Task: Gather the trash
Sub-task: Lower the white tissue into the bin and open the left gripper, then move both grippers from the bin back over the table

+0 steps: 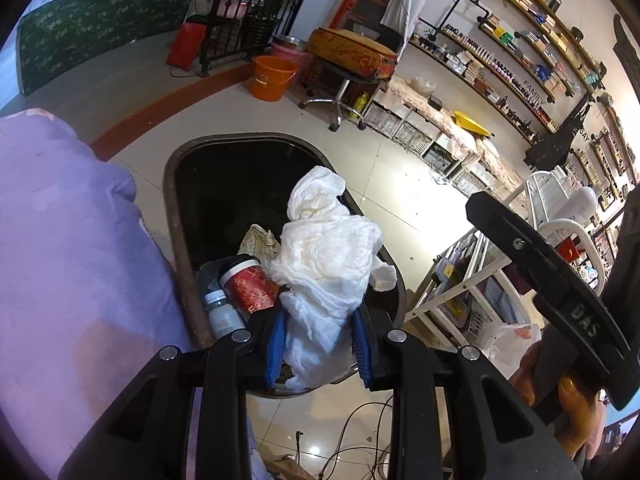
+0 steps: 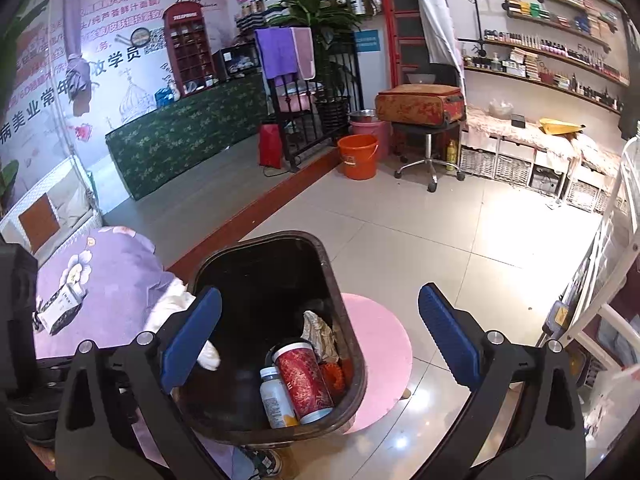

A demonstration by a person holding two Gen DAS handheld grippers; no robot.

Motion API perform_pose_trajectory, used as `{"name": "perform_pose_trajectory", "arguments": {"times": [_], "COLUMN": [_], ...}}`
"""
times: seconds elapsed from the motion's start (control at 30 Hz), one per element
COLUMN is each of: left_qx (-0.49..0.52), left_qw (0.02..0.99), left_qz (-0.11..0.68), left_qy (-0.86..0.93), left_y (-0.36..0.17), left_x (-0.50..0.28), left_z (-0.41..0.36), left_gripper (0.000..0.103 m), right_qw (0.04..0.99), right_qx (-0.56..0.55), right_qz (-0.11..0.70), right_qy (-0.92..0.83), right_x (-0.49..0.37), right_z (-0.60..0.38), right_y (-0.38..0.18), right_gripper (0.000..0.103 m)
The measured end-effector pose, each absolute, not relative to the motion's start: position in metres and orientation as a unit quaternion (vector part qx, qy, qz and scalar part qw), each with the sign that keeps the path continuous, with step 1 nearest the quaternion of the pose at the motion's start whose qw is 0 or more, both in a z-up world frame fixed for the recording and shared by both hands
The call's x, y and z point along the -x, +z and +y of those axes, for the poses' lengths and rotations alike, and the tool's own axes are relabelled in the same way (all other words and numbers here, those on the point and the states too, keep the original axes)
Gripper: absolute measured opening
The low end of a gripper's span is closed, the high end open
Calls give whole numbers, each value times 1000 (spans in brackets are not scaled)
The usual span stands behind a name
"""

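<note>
My left gripper point(image 1: 320, 320) is shut on a crumpled white tissue point(image 1: 328, 248) and holds it over the near end of a dark oval trash bin point(image 1: 176, 208). In the bin lie a red can point(image 1: 250, 286), a white bottle point(image 1: 224, 314) and a crumpled wrapper point(image 1: 258, 242). My right gripper point(image 2: 320, 296) hangs open wide above the same bin point(image 2: 332, 276), with nothing between its blue pads point(image 2: 192, 336). The red can point(image 2: 304, 384) and white bottle point(image 2: 276, 400) show below it. Part of the tissue point(image 2: 208, 356) peeks out behind the left pad.
A purple flowered bedspread point(image 2: 120, 264) with a small box point(image 2: 60, 308) lies left of the bin. A pink round stool point(image 2: 380, 360) stands under the bin. A white rack point(image 1: 452, 296) is on the right, with cables point(image 1: 360, 440) on the tiled floor. An orange bucket point(image 2: 358, 156) stands far back.
</note>
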State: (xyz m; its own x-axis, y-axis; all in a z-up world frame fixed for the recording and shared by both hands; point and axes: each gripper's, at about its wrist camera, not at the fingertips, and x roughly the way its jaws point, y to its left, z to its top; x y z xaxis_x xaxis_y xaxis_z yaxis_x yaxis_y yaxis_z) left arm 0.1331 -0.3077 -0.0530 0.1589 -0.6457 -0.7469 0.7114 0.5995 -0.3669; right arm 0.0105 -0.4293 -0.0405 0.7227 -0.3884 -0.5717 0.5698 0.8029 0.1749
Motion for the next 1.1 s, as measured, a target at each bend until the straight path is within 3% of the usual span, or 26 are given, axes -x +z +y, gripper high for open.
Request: {"name": "perform_pose_trajectory", "arguments": {"times": [0.13,0.27,0.33,0.47,0.8,1.1], "left_qx": [-50,-63,-61,-35,-8,-24], "left_qw": [757,756,756,759,767,823], "left_qz": [473,474,474,470,448,404], "left_qy": [-448,-447,-447,-449,-460,-399], "left_y": [-57,-61,-60,-57,-41,-28], "left_x": [-135,-137,-138,-141,-133,-130], "left_z": [-320,-327,-328,-324,-299,-231], "left_gripper": [29,43,61,85,91,96], "right_qw": [910,909,908,908,908,921], "right_qx": [-182,-181,-183,-185,-190,-177], "right_qz": [263,263,264,262,262,280], "right_qy": [-264,-268,-268,-271,-266,-203], "right_x": [-5,-2,-1,1,-4,-35], "right_z": [-434,-436,-438,-440,-441,-409], "right_y": [-45,-46,-47,-46,-47,-48], "right_gripper": [97,97,97,97,97,97]}}
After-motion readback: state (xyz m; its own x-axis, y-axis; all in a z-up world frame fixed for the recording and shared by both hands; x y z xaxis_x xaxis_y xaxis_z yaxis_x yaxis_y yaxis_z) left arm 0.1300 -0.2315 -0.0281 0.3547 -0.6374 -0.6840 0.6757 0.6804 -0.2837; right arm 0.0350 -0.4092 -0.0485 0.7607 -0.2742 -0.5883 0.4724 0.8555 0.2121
